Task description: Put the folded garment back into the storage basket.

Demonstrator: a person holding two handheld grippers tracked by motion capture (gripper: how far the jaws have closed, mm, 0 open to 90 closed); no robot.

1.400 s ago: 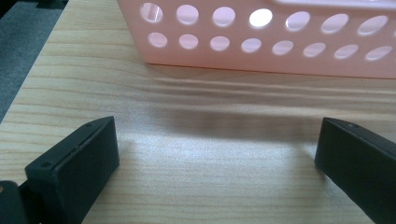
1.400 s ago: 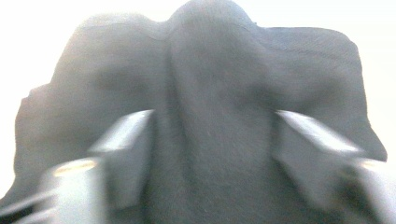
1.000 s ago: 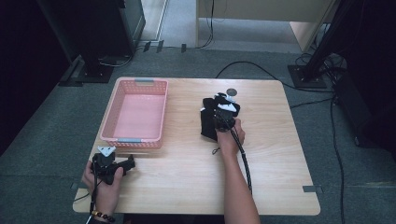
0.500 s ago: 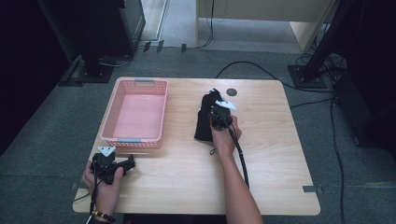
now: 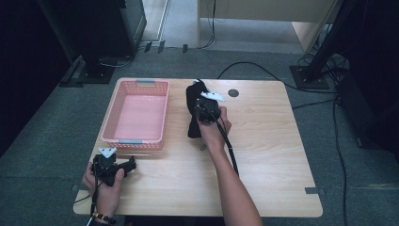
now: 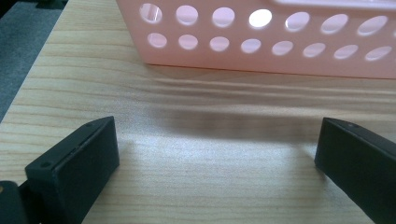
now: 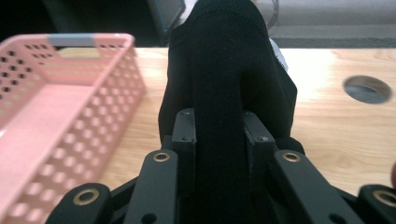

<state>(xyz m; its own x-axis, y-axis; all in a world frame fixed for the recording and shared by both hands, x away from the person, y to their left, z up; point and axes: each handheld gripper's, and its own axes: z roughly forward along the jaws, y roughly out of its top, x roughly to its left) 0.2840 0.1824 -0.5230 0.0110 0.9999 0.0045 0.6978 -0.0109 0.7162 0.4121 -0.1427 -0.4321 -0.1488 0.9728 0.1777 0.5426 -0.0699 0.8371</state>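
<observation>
- High view: the right gripper holds a black cloth lifted over the middle of the tabletop, toward its far edge, the fabric hanging down beside the pink basket that stands at the far left corner. The left gripper rests in the person's hand near the front left corner, just short of the basket's near wall.
- Left gripper view: its fingers stand spread wide with only bare wood between them; the basket's perforated wall runs across just ahead.
- Right gripper view: the fingers pinch a fold of the black cloth, which rises in front of the camera; the basket lies to the left, empty. The step in hand looks like carrying the cloth; the next move likely calls for swinging it over the basket's rim and letting go.
</observation>
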